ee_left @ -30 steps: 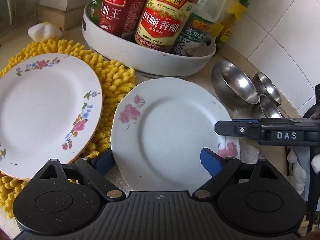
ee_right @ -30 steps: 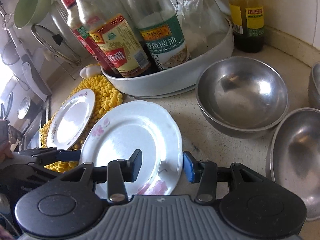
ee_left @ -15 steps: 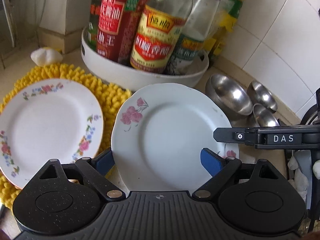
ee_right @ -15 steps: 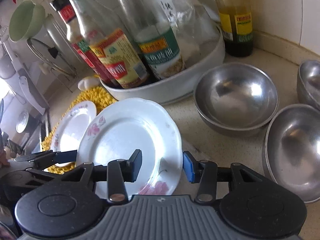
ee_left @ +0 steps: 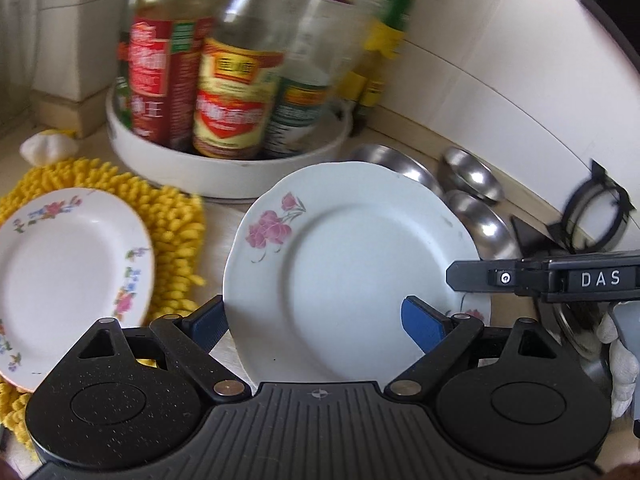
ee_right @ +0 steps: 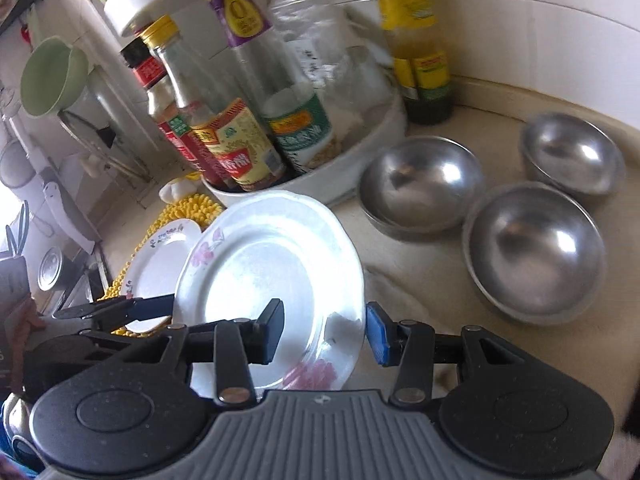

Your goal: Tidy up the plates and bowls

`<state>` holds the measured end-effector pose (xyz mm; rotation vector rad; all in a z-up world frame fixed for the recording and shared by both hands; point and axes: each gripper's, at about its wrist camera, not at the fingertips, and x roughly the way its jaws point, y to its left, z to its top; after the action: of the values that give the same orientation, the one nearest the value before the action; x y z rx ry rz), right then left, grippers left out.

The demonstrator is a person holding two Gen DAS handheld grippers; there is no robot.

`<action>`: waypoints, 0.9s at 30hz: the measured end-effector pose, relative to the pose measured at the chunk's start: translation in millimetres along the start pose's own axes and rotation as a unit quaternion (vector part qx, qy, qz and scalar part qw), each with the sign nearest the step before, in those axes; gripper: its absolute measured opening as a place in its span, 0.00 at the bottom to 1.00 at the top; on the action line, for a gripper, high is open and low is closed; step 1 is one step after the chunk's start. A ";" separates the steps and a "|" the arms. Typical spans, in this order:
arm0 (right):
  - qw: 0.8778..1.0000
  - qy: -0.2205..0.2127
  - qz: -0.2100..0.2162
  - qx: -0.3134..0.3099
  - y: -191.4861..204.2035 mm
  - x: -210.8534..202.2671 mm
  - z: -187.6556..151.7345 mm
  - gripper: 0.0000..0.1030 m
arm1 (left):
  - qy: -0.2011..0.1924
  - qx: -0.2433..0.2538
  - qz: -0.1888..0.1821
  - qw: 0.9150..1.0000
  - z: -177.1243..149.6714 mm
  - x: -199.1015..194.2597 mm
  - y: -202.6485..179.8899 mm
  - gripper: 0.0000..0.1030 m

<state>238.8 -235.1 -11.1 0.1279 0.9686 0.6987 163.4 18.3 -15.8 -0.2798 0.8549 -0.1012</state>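
A white plate with pink roses (ee_left: 340, 264) (ee_right: 256, 256) hangs tilted just above the counter, caught between my two grippers. My left gripper (ee_left: 316, 324) stands wide open: its left pad meets the plate's left rim and its right pad hovers over the plate. My right gripper (ee_right: 324, 332) is open too, with its right pad at the plate's right rim and its left pad above the plate. A second plate with small flowers (ee_left: 60, 272) (ee_right: 160, 256) lies on a yellow shaggy mat (ee_left: 172, 232). Three steel bowls (ee_right: 420, 184) (ee_right: 536, 248) (ee_right: 572, 152) sit on the counter to the right.
A round white tray (ee_left: 224, 176) (ee_right: 360, 176) full of sauce bottles stands right behind the plates. One more bottle (ee_right: 424, 80) stands in the tiled corner. A garlic bulb (ee_left: 48, 146) lies by the mat. A green cup (ee_right: 52, 76) hangs at the far left.
Both grippers have risen and drawn back, and the rose plate has come up with them. It keeps its place between the fingers. Neither gripper's opening has changed.
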 end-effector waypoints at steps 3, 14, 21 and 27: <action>1.000 -0.001 -0.014 0.024 -6.2 -13.6 -18.9 0.65 | 0.011 0.025 -0.016 1.000 -4.4 1.3 -12.6 0.92; 0.992 -0.004 -0.056 0.111 -26.4 -54.9 -86.1 0.65 | 0.042 0.105 -0.060 0.992 -28.8 6.0 -57.9 0.92; 0.989 -0.005 -0.072 0.129 -29.5 -63.0 -109.9 0.65 | 0.058 0.125 -0.067 0.988 -42.7 9.8 -71.1 0.92; 0.988 -0.003 -0.111 0.111 -29.0 -61.9 -119.0 0.65 | 0.063 0.133 -0.067 0.987 -54.4 14.3 -80.8 0.92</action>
<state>135.8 -318.4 -47.2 0.2140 1.0362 0.3843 133.5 -73.1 -37.1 -0.0797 0.9371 -0.3593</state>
